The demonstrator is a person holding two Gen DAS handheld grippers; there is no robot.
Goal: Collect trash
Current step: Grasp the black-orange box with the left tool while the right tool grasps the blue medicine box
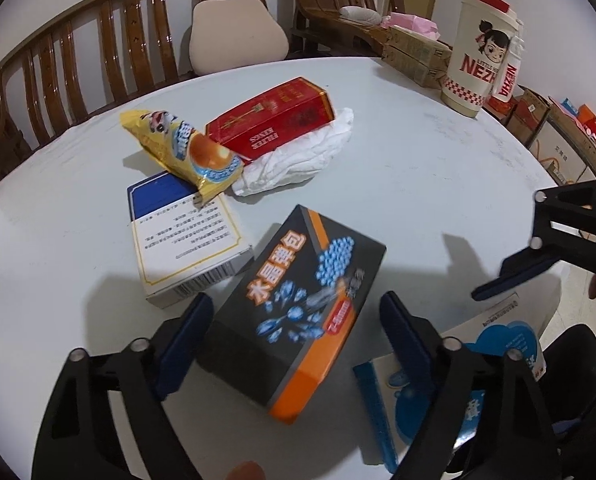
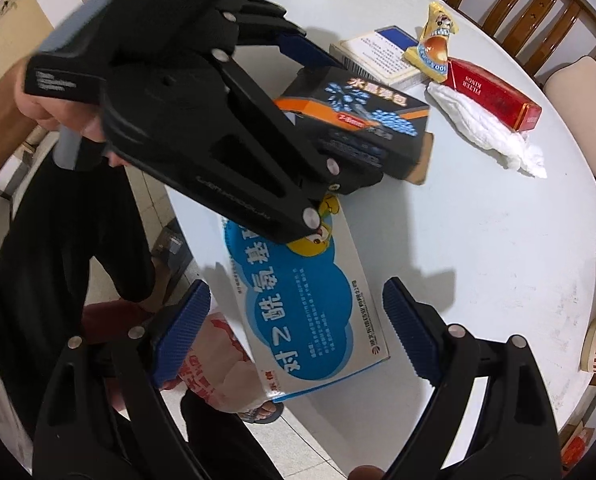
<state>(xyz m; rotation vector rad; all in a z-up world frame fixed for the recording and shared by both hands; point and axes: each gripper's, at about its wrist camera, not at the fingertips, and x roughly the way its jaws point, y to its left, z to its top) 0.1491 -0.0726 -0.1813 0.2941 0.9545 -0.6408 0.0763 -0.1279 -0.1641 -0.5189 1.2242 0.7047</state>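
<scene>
My left gripper (image 1: 296, 312) is open, its fingers on either side of a black and orange box (image 1: 298, 308) on the white round table (image 1: 438, 168). The same box (image 2: 358, 120) shows in the right wrist view with the left gripper (image 2: 322, 120) around it. My right gripper (image 2: 296, 300) is open over a blue and white medicine box (image 2: 310, 312) at the table's near edge, seen also in the left wrist view (image 1: 498, 344). Farther back lie a blue and white carton (image 1: 182, 236), a yellow snack wrapper (image 1: 186, 148), a red cigarette carton (image 1: 274, 116) and a crumpled white tissue (image 1: 302, 156).
A tall paper cup (image 1: 478, 52) stands at the table's far right edge, with cardboard boxes (image 1: 414, 56) behind it. Wooden chairs (image 1: 98, 52) ring the far side. A red and white plastic bag (image 2: 214, 364) hangs below the table edge beside the person's legs.
</scene>
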